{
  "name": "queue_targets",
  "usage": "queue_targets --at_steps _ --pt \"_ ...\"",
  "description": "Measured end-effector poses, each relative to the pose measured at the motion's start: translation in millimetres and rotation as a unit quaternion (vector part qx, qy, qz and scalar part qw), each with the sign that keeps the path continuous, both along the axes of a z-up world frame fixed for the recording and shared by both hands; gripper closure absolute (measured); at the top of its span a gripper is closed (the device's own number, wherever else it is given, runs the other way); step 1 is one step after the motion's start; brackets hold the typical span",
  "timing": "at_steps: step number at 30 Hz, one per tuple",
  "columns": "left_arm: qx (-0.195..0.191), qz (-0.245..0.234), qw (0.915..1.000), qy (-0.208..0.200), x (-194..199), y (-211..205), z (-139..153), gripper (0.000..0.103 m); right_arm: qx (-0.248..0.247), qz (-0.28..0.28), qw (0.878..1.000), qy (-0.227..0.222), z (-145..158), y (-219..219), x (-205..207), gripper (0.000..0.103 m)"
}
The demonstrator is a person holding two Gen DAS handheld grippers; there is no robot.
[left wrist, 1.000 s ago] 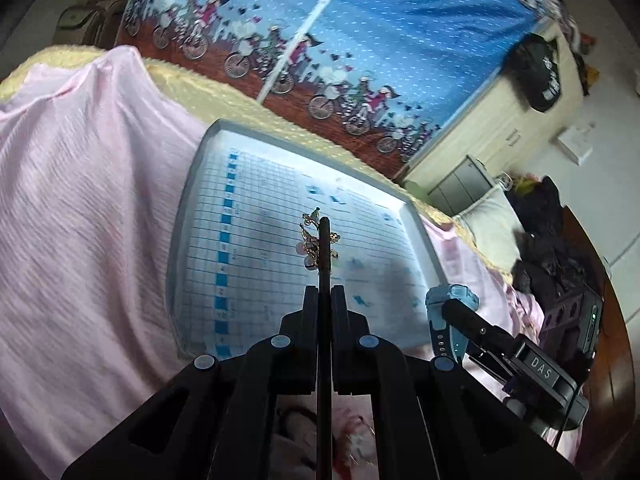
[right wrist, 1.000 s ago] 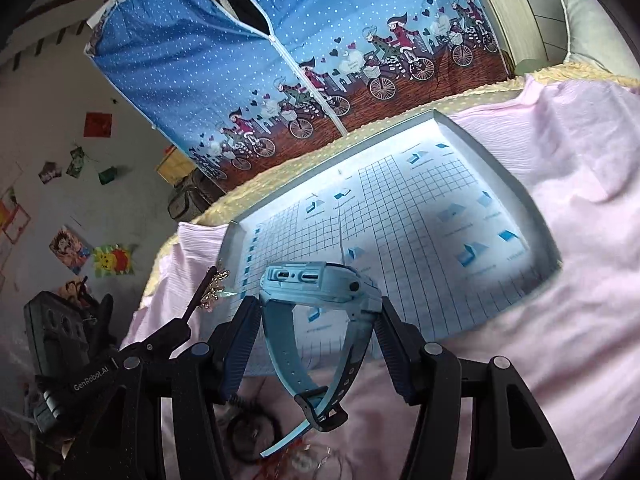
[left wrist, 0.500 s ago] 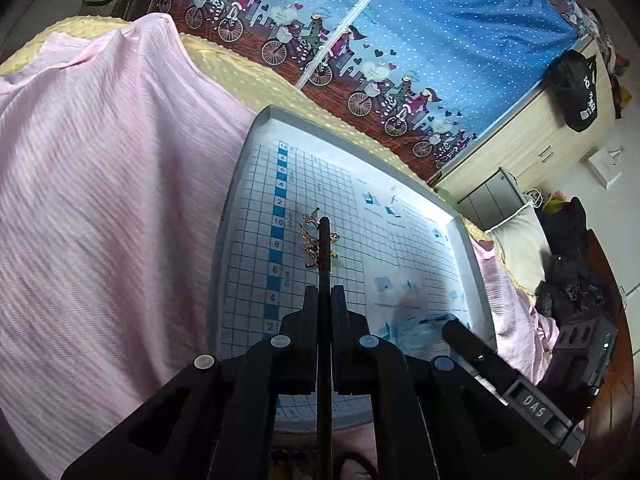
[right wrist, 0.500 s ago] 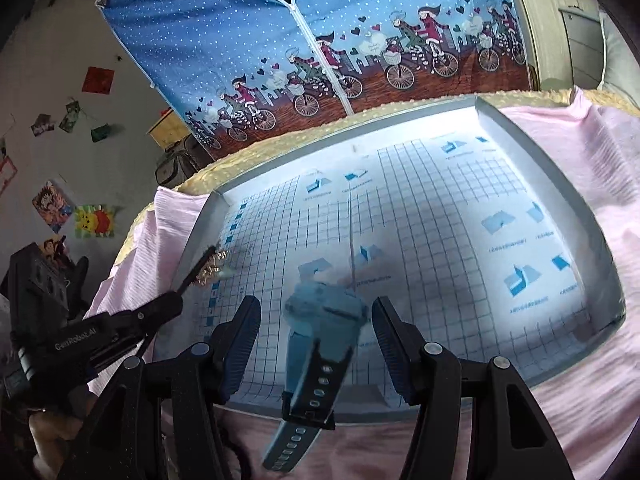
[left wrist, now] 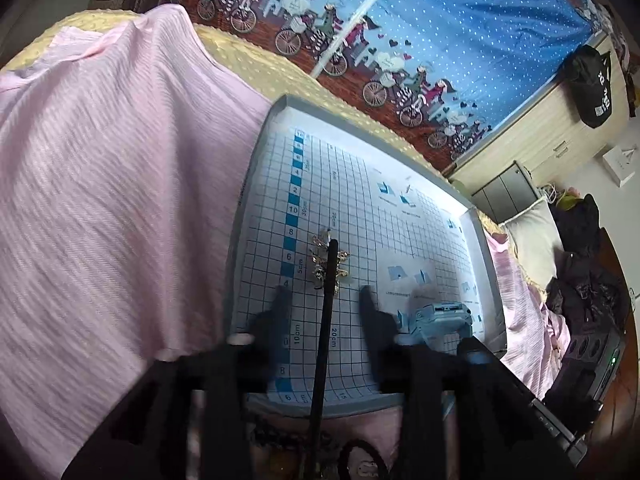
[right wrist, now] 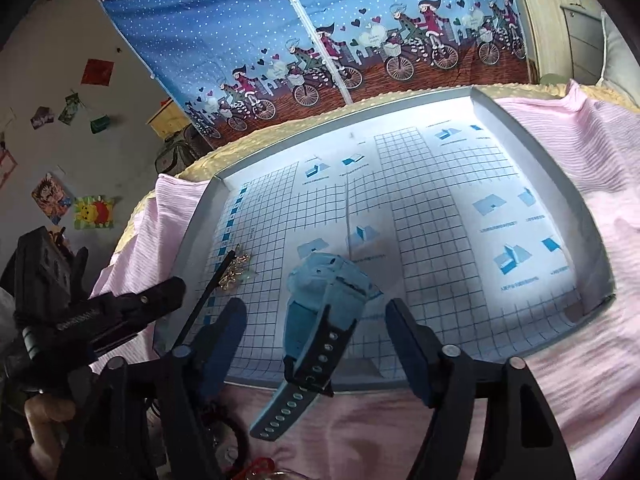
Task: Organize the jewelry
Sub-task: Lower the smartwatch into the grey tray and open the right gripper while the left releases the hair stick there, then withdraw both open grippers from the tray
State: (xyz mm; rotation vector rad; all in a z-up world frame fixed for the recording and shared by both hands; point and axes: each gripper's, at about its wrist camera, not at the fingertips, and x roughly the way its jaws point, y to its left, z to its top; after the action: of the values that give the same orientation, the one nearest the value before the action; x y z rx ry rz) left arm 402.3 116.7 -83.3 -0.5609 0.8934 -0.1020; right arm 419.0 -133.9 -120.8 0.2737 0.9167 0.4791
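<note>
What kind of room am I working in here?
Most likely a bedroom: pink bedding lies under the gridded tray, a zip-up fabric wardrobe stands behind, and a pillow sits to one side.

Both wrist cameras are looking down, close, along their tools at the gridded tray (left wrist: 256, 184) (right wrist: 540, 128), sharing the blue watch (left wrist: 442, 316) (right wrist: 324, 292).

Left tongs (left wrist: 325, 300): motion-blurred, fingers indistinct. Tangled jewelry pile (right wrist: 240, 456) at bed's near edge: cut off by frame, partly behind tongs. Gold hairpin (left wrist: 330, 266): ornament detail too small to read.
</note>
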Motion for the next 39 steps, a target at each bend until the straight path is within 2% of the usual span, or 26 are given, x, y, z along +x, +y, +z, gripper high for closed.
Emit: queue_targets --at_steps 3,5,6,7,8,14,19,22,28,35,39 --pt "0.008 0.007 0.9998 -0.019 -12.7 -1.6 12.5 0.046 -0.005 -0.012 1.000 -0.015 6.5 -7.8 -10.0 0.026" --pt "0.022 0.002 0.9993 -0.030 -22.8 -5.5 22.4 0.020 0.000 -0.024 0.999 -0.034 15.1 -15.1 -18.9 0.012" --pt "0.034 0.003 0.9985 -0.044 -31.0 -7.8 29.3 0.014 0.003 -0.030 0.998 -0.045 20.2 -18.3 -23.5 0.003" --pt "0.047 0.005 0.9970 -0.062 -40.4 -10.4 37.0 0.007 0.005 -0.036 0.998 -0.057 25.1 -22.0 -28.0 0.000" --pt "0.061 0.006 0.9948 -0.081 -50.5 -14.0 45.1 0.004 0.008 -0.042 0.996 -0.073 31.5 -26.1 -34.5 0.000" --pt "0.133 -0.005 0.9761 -0.172 -103.5 -37.7 83.8 0.002 -0.008 -0.041 0.988 -0.148 68.1 -35.0 -73.3 0.000" --pt "0.189 -0.017 0.9601 -0.205 -145.3 -56.4 95.8 0.002 -0.030 -0.029 0.979 -0.201 89.5 -35.0 -114.3 0.000" --pt "0.213 -0.009 0.9540 -0.211 -167.9 -65.6 99.1 0.002 -0.042 -0.023 0.973 -0.226 96.2 -34.1 -143.4 0.000" --pt "0.204 0.027 0.9536 -0.220 -217.2 -62.6 96.5 0.002 -0.061 -0.011 0.967 -0.246 96.2 -38.0 -194.1 0.000" --pt "0.153 0.056 0.9737 -0.160 -257.1 -55.9 77.3 0.002 -0.059 -0.014 0.973 -0.225 88.9 -52.7 -232.4 0.000" --pt "0.162 0.053 0.9751 -0.142 -271.9 -61.4 75.6 0.002 -0.064 -0.016 0.976 -0.207 82.4 -56.8 -251.7 0.000"
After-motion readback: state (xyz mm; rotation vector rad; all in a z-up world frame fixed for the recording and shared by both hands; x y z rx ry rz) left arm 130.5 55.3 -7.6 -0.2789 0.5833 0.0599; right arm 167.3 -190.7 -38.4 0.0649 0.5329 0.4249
